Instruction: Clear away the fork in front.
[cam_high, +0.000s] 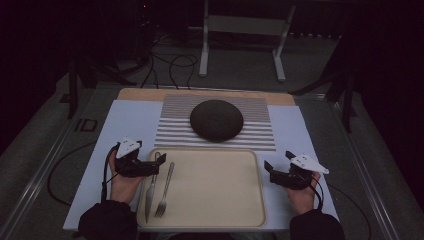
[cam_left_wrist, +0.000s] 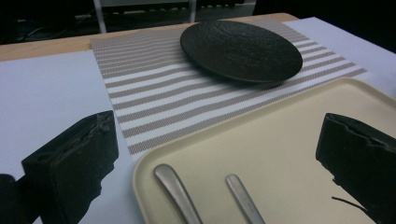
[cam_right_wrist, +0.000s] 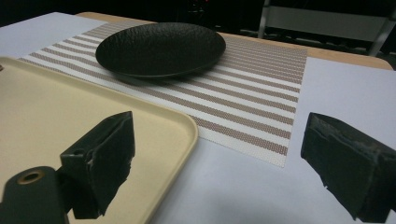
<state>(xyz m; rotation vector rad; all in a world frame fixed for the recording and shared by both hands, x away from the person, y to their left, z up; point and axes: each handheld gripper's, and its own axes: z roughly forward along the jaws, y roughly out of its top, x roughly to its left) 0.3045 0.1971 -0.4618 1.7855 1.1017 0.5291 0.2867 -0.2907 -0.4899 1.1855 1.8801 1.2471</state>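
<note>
one knife (cam_high: 151, 186), one fork (cam_high: 165, 191), one tray (cam_high: 220, 195), one black plate (cam_high: 216, 120), one striped mat (cam_high: 260, 135), two tools

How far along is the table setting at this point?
Done: the black plate sits on the striped placemat. In hand: nothing; the left gripper is open at the knife and fork on the tray, the right gripper open. Left: moving the cutlery.

The table is seen from above and from the person's side in the high view, with the cream tray (cam_high: 210, 187) nearest the camera. The tray's left edge (cam_left_wrist: 261, 154) is viewed low and close from the left gripper view, facing the black plate (cam_left_wrist: 240, 49) beyond it. The tray's right corner (cam_right_wrist: 70, 121) is viewed likewise from the right gripper view. The plate (cam_right_wrist: 161, 46) and striped mat (cam_high: 170, 127) are shared by all three views.
</note>
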